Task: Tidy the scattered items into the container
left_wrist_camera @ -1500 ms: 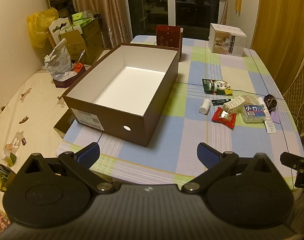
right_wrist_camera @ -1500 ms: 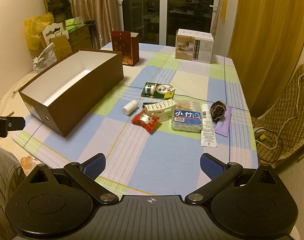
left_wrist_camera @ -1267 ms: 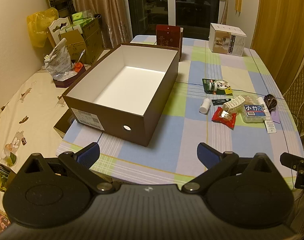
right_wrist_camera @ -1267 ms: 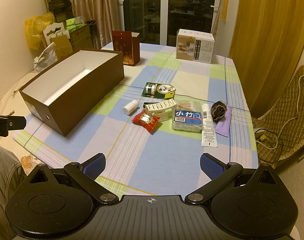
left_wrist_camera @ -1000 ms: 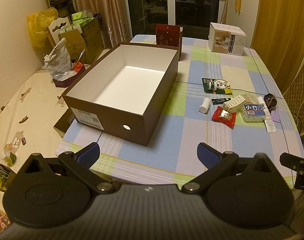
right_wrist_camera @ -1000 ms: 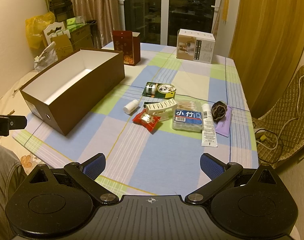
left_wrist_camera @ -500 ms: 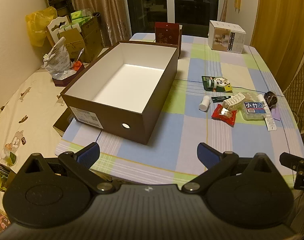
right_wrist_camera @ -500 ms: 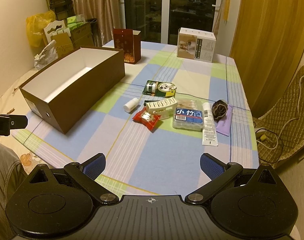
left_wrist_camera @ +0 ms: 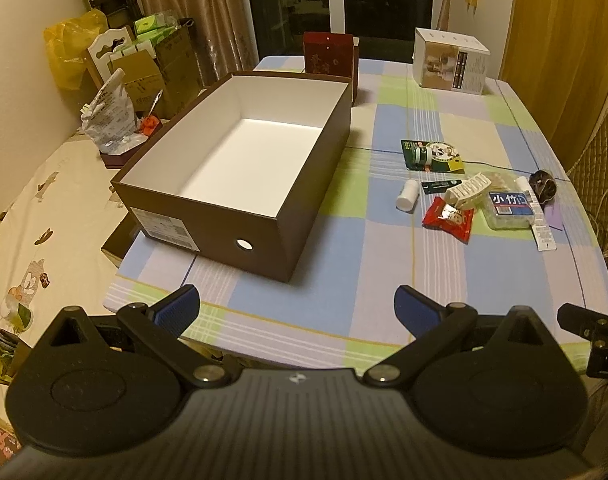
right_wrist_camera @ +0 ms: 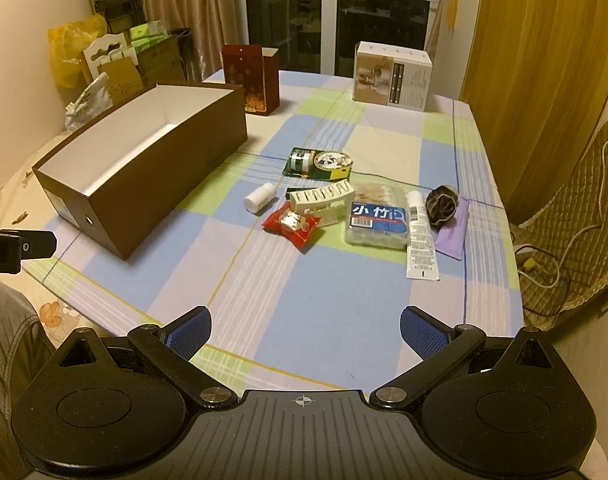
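Surface: my table [right_wrist_camera: 344, 320] under checked cloth. Brown box [left_wrist_camera: 239, 196], white inside, near left. Scattered items [right_wrist_camera: 344, 208] clustered right of it. Far: dark glass doors [right_wrist_camera: 336, 12], curtains. My left gripper [left_wrist_camera: 295, 308] and right gripper [right_wrist_camera: 304, 328]: jaws apart, holding nothing.

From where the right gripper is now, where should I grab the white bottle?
Probably across the middle of its barrel. The white bottle lies on its side, apart from the red packet and the clip, with bare cloth on both long sides. Bring the right gripper, open now, down from above with the fingers straddling the barrel; the cap end looks narrower and may slip.
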Tool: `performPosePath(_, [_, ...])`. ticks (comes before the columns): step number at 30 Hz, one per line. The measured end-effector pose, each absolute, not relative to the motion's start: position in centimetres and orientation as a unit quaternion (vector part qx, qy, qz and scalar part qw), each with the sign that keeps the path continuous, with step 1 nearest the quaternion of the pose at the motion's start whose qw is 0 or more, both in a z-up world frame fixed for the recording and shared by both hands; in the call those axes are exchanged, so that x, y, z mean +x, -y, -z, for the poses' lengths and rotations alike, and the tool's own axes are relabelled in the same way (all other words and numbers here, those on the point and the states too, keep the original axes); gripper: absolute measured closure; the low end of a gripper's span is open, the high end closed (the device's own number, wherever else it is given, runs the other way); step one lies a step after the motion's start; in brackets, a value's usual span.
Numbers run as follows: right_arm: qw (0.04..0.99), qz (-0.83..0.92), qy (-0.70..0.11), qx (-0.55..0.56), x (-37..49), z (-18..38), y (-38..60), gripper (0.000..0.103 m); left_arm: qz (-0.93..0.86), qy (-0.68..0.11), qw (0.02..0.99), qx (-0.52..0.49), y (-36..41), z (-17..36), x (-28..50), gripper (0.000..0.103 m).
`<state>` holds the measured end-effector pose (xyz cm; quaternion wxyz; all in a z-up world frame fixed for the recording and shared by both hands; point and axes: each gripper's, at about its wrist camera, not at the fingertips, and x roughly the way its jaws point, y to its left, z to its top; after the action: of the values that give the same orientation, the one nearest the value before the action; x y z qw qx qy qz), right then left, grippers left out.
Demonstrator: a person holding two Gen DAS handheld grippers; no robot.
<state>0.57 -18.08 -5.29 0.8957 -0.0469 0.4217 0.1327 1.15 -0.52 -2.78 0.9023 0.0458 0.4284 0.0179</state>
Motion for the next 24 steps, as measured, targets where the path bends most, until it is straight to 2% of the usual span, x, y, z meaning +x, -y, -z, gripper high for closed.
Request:
performPosePath(14, [0.896, -0.114, -0.428, -0.028, 2.9, 7.0, 19.3, 0.000, 0.034, -0.451, 0.890, 0.052, 2.2, 4.9, 4.5, 0.001])
performPosePath(24, [0.888, -0.088, -0.451, 0.005, 5.6, 8.7, 22.5, 0.000, 0.100, -0.433, 0.891, 0.091, 6.4, 7.3, 8.5, 0.001])
